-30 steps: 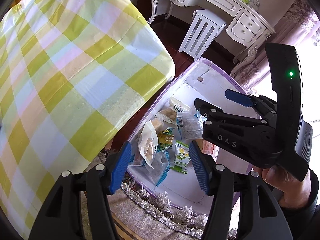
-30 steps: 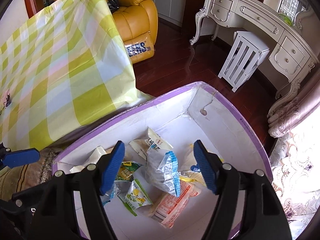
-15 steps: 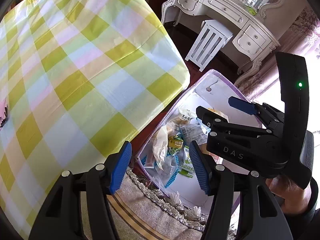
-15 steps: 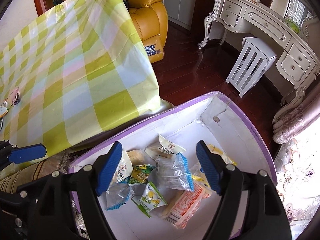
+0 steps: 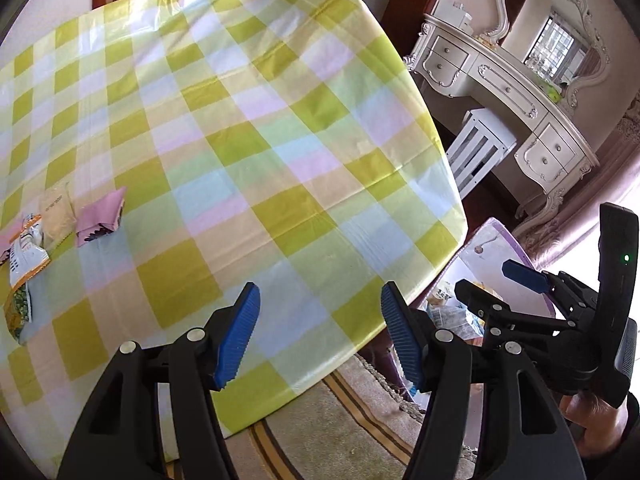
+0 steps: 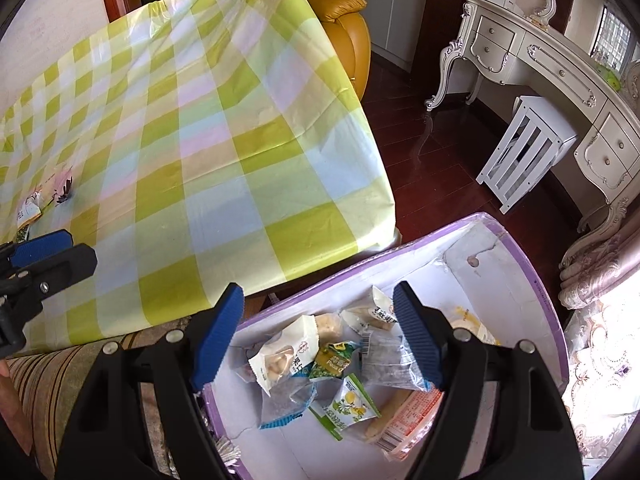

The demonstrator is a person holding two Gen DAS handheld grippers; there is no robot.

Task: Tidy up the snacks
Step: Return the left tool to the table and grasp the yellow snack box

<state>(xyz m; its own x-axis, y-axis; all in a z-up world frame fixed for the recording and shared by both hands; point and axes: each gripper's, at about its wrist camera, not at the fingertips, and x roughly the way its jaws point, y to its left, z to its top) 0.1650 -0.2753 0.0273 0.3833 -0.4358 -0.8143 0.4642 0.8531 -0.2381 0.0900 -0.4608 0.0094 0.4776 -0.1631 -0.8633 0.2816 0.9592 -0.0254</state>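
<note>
The left gripper (image 5: 320, 336) hangs above the near edge of the tabletop (image 5: 256, 152), its blue pads apart with nothing between them; its jaws are opening. The right gripper (image 6: 318, 336) hovers over the near end of a box (image 6: 532, 280) with a purple rim, its jaws wide apart and empty. A hand (image 5: 592, 420) holds that gripper's handle at the lower right of the left wrist view.

The box stands on the floor just beside the tabletop's right edge, on a striped rug (image 5: 360, 420) with a fringe. Inside it lies a loose heap of snack packets (image 6: 340, 368): a white one showing round pieces, a green one, a clear one with blue edges, a white and green one with yellow fruit, and a red and white one at the near right.

On the checked cloth of the tabletop, near its left edge, more packets are grouped close together: a pink packet (image 5: 100, 216), a pale yellow packet (image 5: 58, 212) just left of it, and an orange and white packet (image 5: 26, 252) nearer the edge.

Beyond the box stand a white slatted stool (image 6: 524, 152) and an ornate cream dressing table (image 6: 560, 64). A yellow leather armchair (image 6: 344, 24) sits behind the tabletop's far edge.
</note>
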